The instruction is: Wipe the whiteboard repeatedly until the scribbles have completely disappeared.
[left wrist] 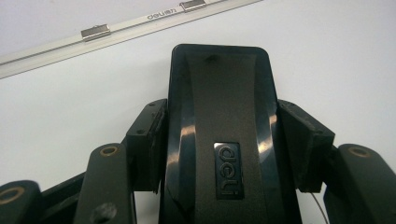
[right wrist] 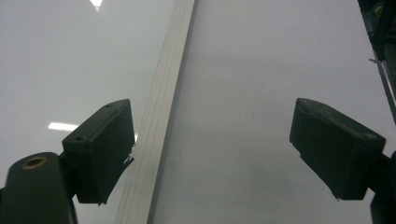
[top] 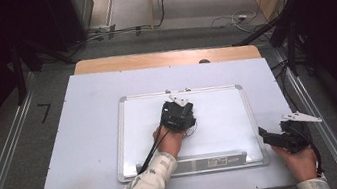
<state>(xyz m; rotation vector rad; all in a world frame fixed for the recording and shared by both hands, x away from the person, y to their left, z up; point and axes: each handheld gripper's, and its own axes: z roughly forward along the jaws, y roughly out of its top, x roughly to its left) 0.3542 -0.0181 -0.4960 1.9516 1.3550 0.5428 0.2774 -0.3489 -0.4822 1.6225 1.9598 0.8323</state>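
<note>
A whiteboard point(top: 220, 117) with a silver frame lies flat on the table. My left gripper point(top: 177, 111) rests over its upper middle, pointing away from me. In the left gripper view the left gripper point(left wrist: 226, 140) is shut on a glossy black board eraser point(left wrist: 219, 93), with a pad on each long side. The eraser lies flat on the white surface, its end near the board's top frame point(left wrist: 116, 30). My right gripper point(top: 265, 134) sits at the board's lower right corner. Its jaws are open in the right gripper view point(right wrist: 219, 154), with nothing between them, above the board's right frame strip point(right wrist: 159, 116).
A pale sheet point(top: 89, 152) covers the table, and bare wood point(top: 151, 59) shows at the far edge. A pen tray point(top: 212, 161) runs along the board's near edge. Cables point(top: 236, 17) lie on the floor beyond. Dark stands flank the table, with metal rails point(top: 9, 158) along both sides.
</note>
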